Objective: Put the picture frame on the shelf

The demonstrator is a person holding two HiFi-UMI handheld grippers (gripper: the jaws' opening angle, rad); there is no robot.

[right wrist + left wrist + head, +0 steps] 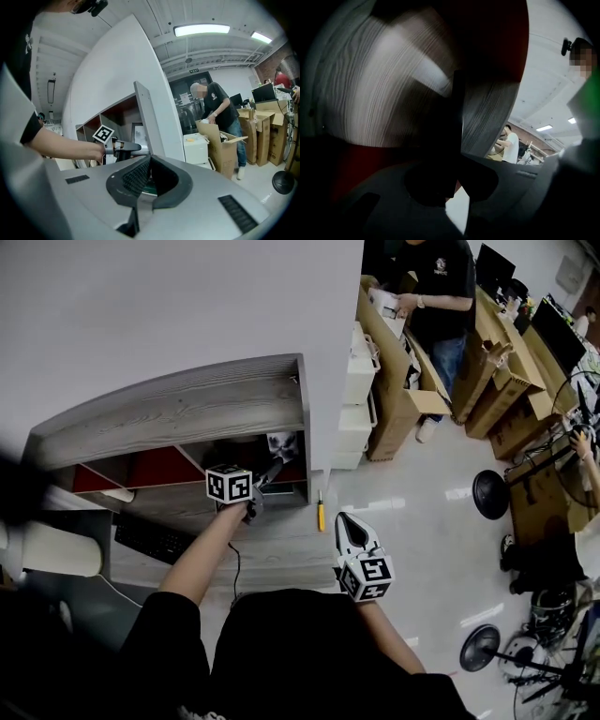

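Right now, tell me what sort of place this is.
Probably an office or workroom still being set up. Open cardboard boxes stand on the floor, monitors sit on desks behind them, and a wooden shelf stands against the wall.

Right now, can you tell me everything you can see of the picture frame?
The picture frame is a small rectangle with a dark rim around a pale greyish picture, too small to make out. It stands upright inside the rightmost compartment of the grey wood-look shelf, close to its right wall. The fingers of the left gripper are closed on its thin edge, which the left gripper view shows as a dark strip. Whether its base rests on the shelf board I cannot tell.
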